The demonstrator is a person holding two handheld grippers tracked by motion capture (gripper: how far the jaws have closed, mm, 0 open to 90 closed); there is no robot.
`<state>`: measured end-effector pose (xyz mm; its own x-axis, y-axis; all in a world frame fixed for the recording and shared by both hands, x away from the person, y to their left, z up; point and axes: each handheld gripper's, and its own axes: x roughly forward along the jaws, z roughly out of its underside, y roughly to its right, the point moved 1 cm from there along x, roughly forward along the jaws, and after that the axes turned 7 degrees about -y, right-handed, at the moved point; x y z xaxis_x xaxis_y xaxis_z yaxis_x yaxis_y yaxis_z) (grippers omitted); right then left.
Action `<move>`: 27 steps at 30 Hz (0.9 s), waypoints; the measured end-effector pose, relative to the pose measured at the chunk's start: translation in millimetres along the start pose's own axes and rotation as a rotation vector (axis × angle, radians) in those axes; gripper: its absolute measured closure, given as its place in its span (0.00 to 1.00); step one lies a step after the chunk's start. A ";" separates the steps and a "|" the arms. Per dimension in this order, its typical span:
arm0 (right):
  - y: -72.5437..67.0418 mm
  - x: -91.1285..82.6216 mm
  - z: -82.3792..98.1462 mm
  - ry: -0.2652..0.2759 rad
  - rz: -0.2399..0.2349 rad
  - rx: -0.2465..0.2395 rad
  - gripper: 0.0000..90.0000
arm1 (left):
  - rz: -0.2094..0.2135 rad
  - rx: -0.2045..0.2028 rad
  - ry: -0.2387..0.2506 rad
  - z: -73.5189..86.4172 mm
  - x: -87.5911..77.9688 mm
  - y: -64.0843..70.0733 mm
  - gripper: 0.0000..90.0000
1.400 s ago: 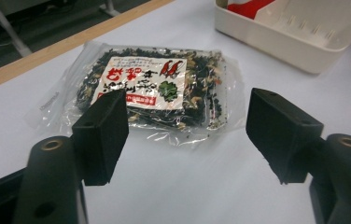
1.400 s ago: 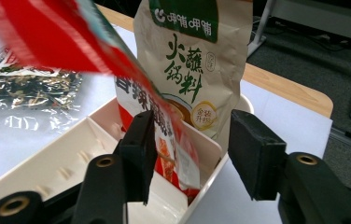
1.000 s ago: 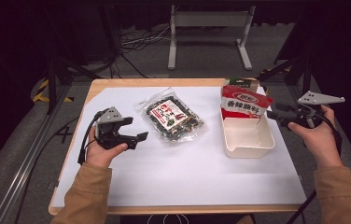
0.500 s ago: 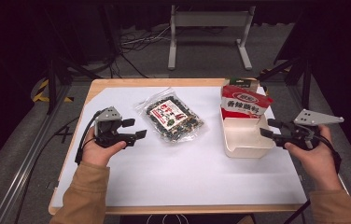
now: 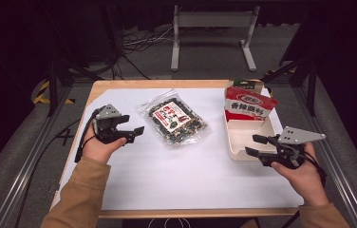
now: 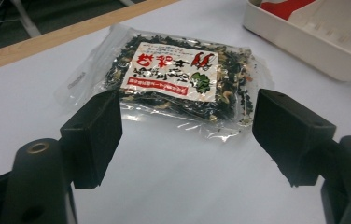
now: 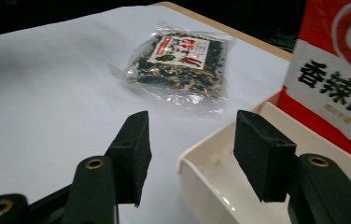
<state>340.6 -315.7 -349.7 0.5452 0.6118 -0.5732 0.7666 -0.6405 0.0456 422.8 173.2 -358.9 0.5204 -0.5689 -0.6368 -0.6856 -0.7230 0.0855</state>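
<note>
Toward the far half of the surface (image 5: 167, 180), midway between its left and right edges, lies the clear packet of dried seaweed mix (image 5: 175, 121), flat and free of both tools. We hold the left gripper (image 5: 136, 131) just to its left, jaws apart with nothing between them; they have just been widening a little. The right gripper (image 5: 255, 145) hovers by the near corner of the white tray (image 5: 237, 151) at the right edge, jaws apart and empty too.

We judge the packet's slick, thin film the main risk: a pinch on the loose margin could slip off or drag the bag across the paper. The right jaws could also knock the tray's rim and tip the red snack bag (image 5: 248, 104) that leans in its far end.

The left gripper view shows the packet's crinkled near seam (image 6: 201, 133) square ahead of the jaws. The right gripper view shows the tray's bare near end (image 7: 220, 179).
</note>
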 end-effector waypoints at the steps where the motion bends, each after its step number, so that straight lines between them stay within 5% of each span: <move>1: -2.9 1.3 -0.6 0.000 -0.010 -0.007 0.54 | 0.000 0.000 0.000 0.0 0.0 0.0 0.26; 7: -14.9 6.0 -2.4 0.028 -0.040 -0.016 0.54 | -0.031 -0.050 -0.044 -2.4 11.1 -11.8 0.19; 13: -20.2 7.1 -3.1 0.037 -0.040 -0.039 0.55 | -0.040 -0.082 -0.039 -6.6 16.7 -19.9 0.11; 15: -24.0 9.0 -3.3 0.046 -0.048 -0.039 0.54 | -0.035 -0.121 -0.032 -5.9 22.9 -23.6 0.09; 27: -31.9 9.7 -4.7 0.064 -0.040 -0.070 0.52 | 0.048 -0.206 -0.087 2.0 56.7 -25.2 0.22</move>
<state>323.1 -287.1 -352.8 0.5328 0.6658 -0.5223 0.8087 -0.5824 0.0826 468.6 159.9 -398.7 0.4377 -0.5752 -0.6911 -0.5853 -0.7657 0.2666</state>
